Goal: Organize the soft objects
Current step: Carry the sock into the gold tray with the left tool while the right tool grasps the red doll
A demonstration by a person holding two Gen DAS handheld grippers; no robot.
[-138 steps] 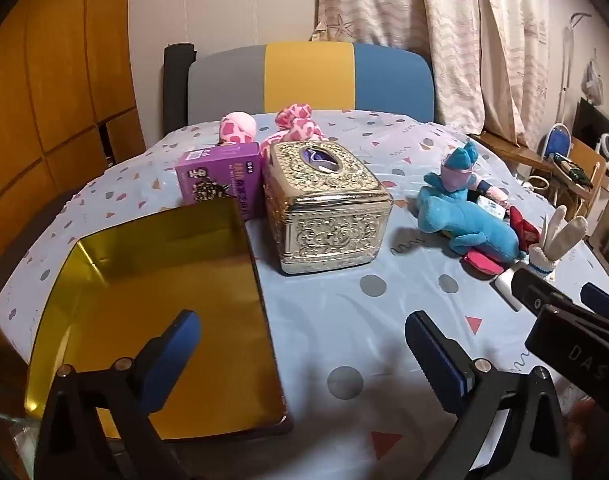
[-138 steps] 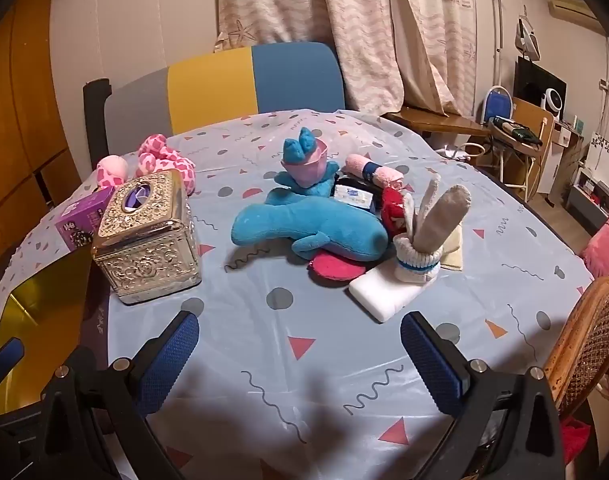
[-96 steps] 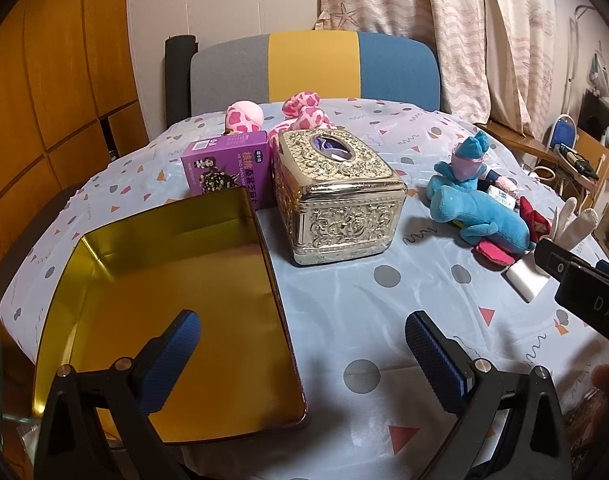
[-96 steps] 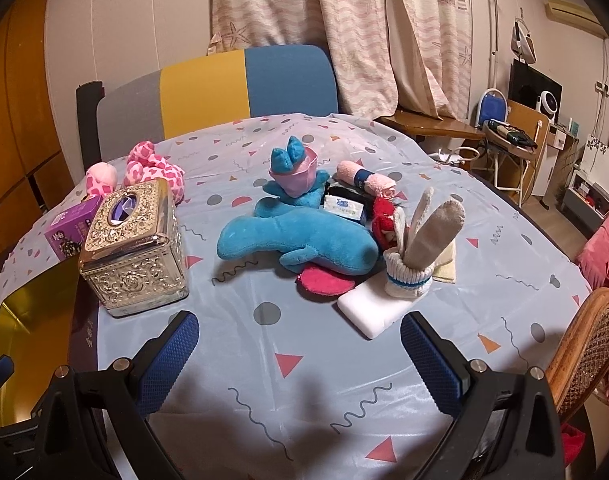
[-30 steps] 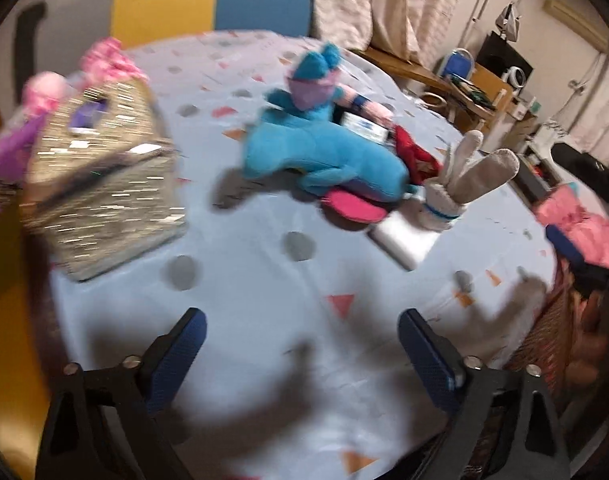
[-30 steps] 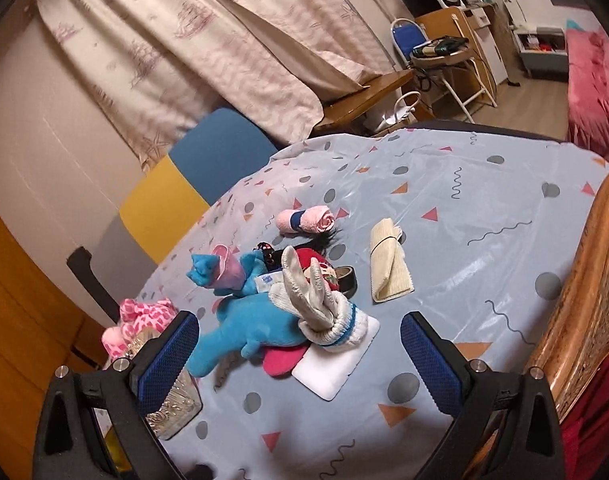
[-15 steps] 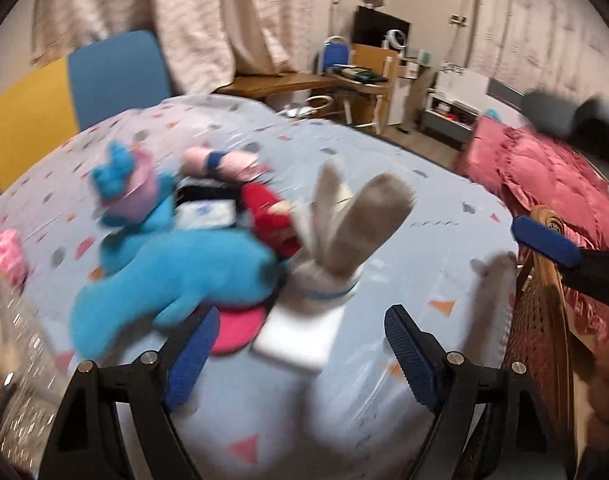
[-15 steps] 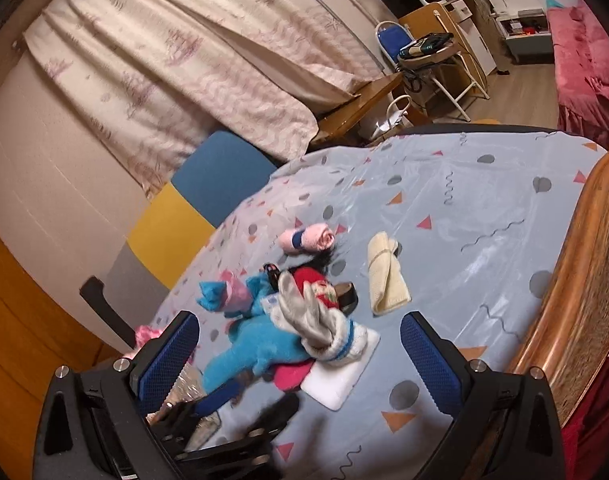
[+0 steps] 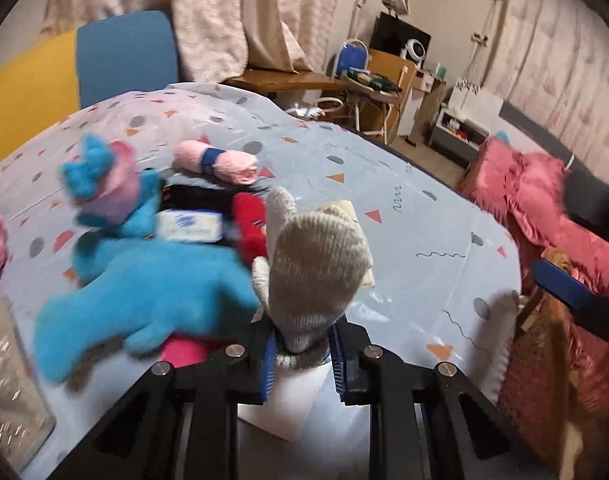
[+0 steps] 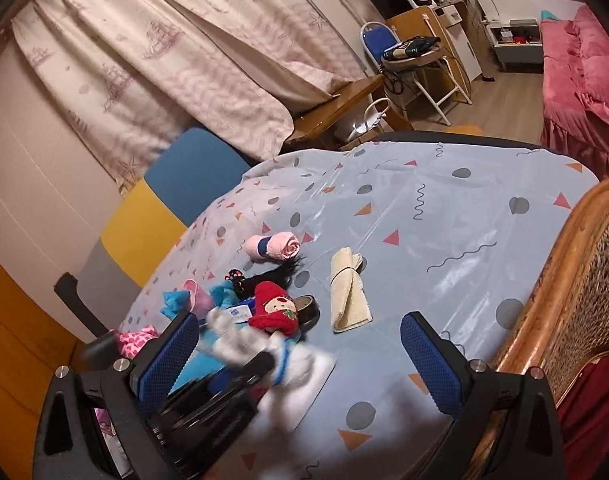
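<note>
The left gripper (image 9: 302, 356) was closed on the cuff of the grey sock bundle (image 9: 316, 268), which stood on a white block (image 9: 280, 404) on the table (image 9: 424, 220); half a second before, its jaws had been wide apart. The right gripper (image 10: 296, 356) was held wide open, empty. Beyond, the blue plush (image 9: 144, 284), cream cloth (image 10: 346, 296) and pink roll (image 9: 216, 160) lay unsorted; the task was judged barely begun.

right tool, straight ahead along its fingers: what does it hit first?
Probably bare tablecloth: the right tool is open, with nothing between its fingers. The folded cream cloth lies closest to that line, slightly left of centre; depth is unclear, so it might clip it.
</note>
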